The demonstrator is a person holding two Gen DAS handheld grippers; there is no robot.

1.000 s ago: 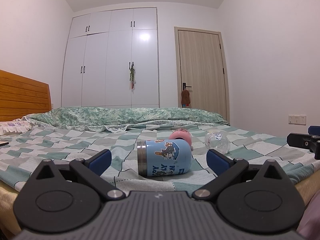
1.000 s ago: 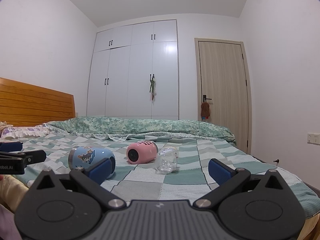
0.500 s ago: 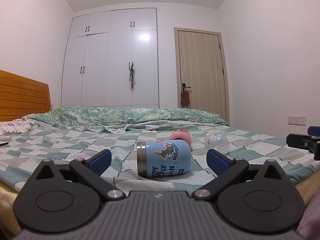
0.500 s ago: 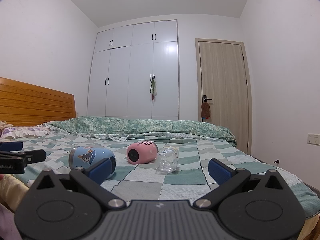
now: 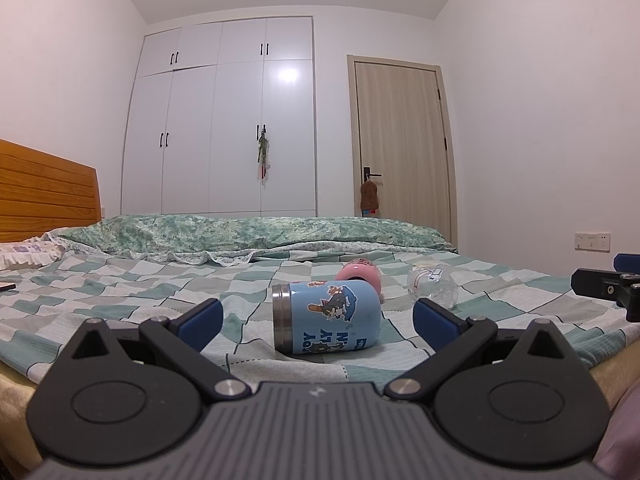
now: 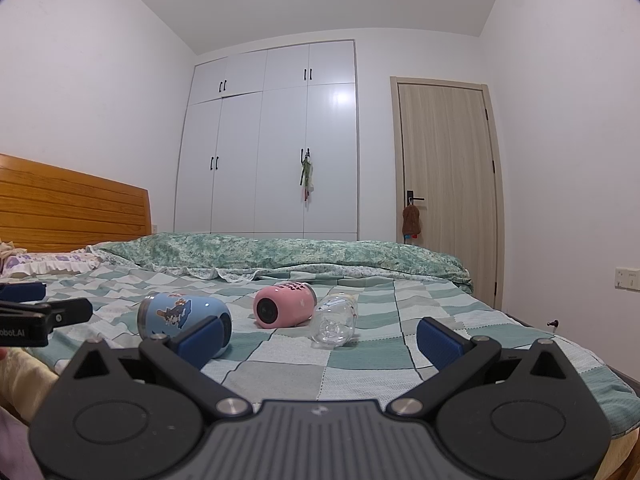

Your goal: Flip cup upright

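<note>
1. Your left gripper (image 5: 316, 316) is released, its 2 blue fingers (image 5: 200, 318) spread wide and holding nothing, low over the bed (image 5: 120, 292).
2. Your right gripper (image 6: 320, 338) is likewise spread wide and holds nothing.
3. The blue cup (image 5: 326, 318) lies on its side on the checked bedspread, just beyond your left gripper, metal rim pointing left.
4. Behind it lies a pink cup (image 6: 282, 306), also on its side, with a clear bottle (image 6: 334, 320) just beside it.
5. A wardrobe (image 5: 224, 120) and door (image 5: 402, 140) stand behind.
</note>
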